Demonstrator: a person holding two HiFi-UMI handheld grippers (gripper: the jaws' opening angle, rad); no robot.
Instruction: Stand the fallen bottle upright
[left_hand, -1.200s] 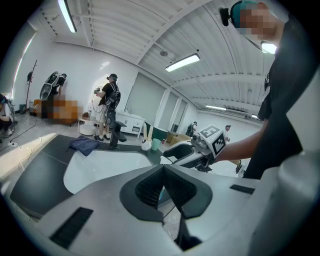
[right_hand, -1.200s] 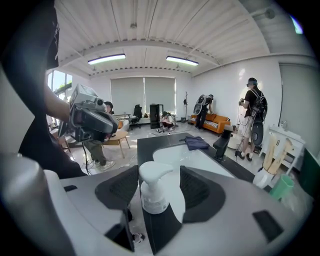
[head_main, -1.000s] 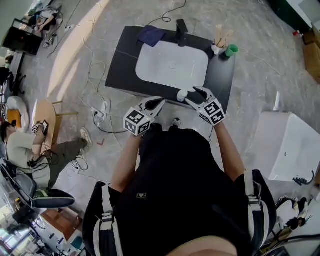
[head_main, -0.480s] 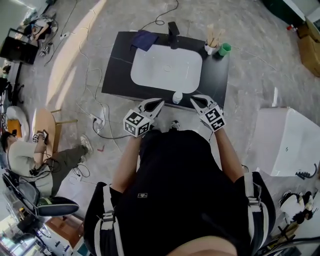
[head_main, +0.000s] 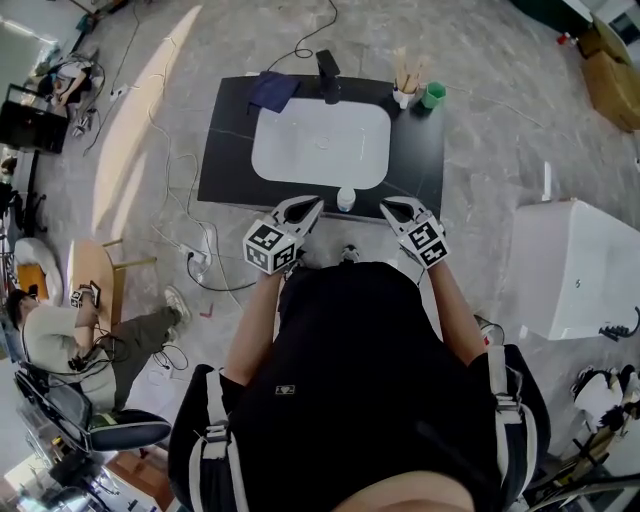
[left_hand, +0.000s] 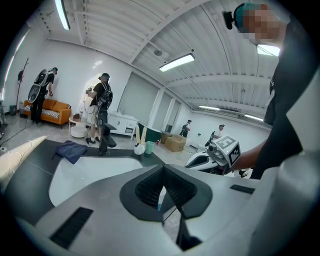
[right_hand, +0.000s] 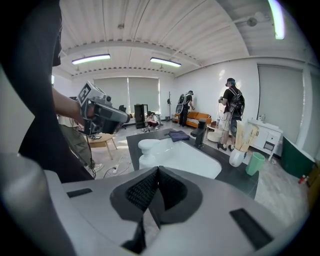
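Observation:
A white bottle (head_main: 346, 199) with a round cap stands upright at the front edge of the black counter (head_main: 225, 150), just before the white sink basin (head_main: 300, 150). In the right gripper view the bottle (right_hand: 148, 150) rises beyond the jaws, apart from them. My right gripper (head_main: 385, 205) sits to its right, shut and empty (right_hand: 156, 172). On the bottle's left, my left gripper (head_main: 312, 203) is also shut with nothing in it (left_hand: 162, 172). Both hang at the counter's near edge, short of the bottle.
A black faucet (head_main: 328, 75), a dark blue cloth (head_main: 272, 90), a white holder with sticks (head_main: 404, 90) and a green cup (head_main: 432, 96) line the counter's back. A white box (head_main: 575, 270) stands to the right. Cables and a seated person (head_main: 70, 330) are to the left.
My right gripper, open at the bottle a second ago, has pulled back and shut. Both grippers have drawn away from the counter; the bottle stays standing.

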